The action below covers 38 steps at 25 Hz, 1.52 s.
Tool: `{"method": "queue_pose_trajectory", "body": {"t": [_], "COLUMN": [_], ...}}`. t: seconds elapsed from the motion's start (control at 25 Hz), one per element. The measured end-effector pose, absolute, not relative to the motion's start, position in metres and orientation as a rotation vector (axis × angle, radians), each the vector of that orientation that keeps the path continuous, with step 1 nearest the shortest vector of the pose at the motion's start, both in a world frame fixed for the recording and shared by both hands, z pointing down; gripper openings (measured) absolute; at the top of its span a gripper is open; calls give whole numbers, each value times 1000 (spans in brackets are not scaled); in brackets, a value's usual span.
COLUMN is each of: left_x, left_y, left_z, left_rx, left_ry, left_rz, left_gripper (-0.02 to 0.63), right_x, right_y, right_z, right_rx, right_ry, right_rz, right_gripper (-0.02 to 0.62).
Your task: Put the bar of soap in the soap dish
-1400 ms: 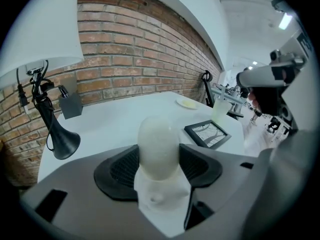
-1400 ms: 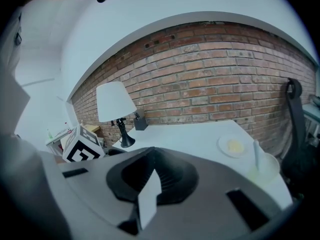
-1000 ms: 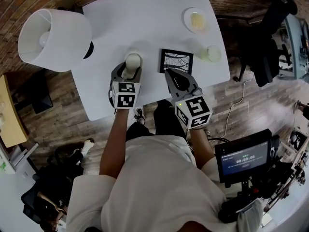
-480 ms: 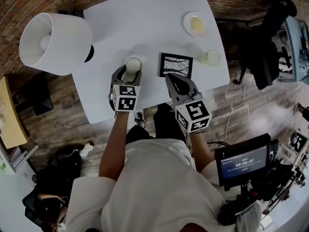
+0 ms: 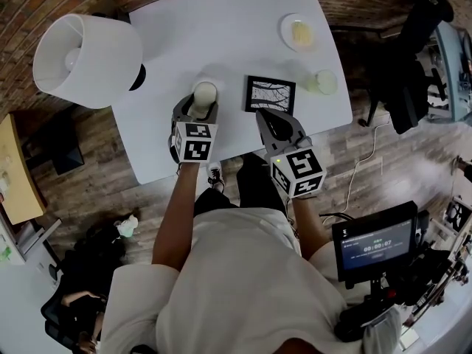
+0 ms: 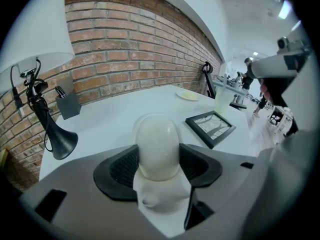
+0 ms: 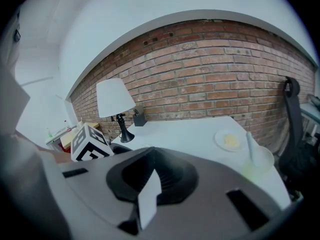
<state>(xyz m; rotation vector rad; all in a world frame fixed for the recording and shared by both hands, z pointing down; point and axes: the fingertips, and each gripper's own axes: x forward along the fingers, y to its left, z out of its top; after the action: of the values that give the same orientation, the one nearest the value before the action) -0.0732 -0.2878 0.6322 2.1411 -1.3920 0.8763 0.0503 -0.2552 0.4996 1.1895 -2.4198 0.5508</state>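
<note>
A cream oval bar of soap (image 6: 157, 145) stands on end between the jaws of my left gripper (image 6: 158, 159), which is shut on it. In the head view the soap (image 5: 204, 93) and the left gripper (image 5: 200, 103) are over the near middle of the white table (image 5: 221, 28). I cannot tell whether the soap touches the table. The round white soap dish (image 5: 299, 32) with a yellowish centre lies at the far right; it also shows as the dish (image 7: 229, 140). My right gripper (image 5: 271, 120) hovers at the table's near edge, shut and empty.
A black picture frame (image 5: 270, 94) lies flat between the grippers. A cup of pale green liquid (image 5: 322, 82) stands near the right edge. A white lamp (image 5: 88, 61) fills the left side. A dark pen holder (image 6: 67, 104) sits by the brick wall.
</note>
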Motion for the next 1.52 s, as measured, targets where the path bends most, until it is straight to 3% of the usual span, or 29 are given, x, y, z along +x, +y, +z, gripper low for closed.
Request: {"method": "queue_pose_trajectory", "body": {"t": [1.16, 1.52], "left_x": [-69, -87], "left_y": [-297, -284], "left_z": [631, 575], "left_rx": [2235, 2327], "left_ry": [-1404, -1493], "left_rz": [684, 628], "left_gripper": [285, 261], "right_x": [67, 56], "right_y": [-262, -248], "right_z": [494, 462], "right_rx": [1253, 1291], "right_ry": [-2425, -2449], "right_rz": [543, 470], "right_gripper": [5, 5]}}
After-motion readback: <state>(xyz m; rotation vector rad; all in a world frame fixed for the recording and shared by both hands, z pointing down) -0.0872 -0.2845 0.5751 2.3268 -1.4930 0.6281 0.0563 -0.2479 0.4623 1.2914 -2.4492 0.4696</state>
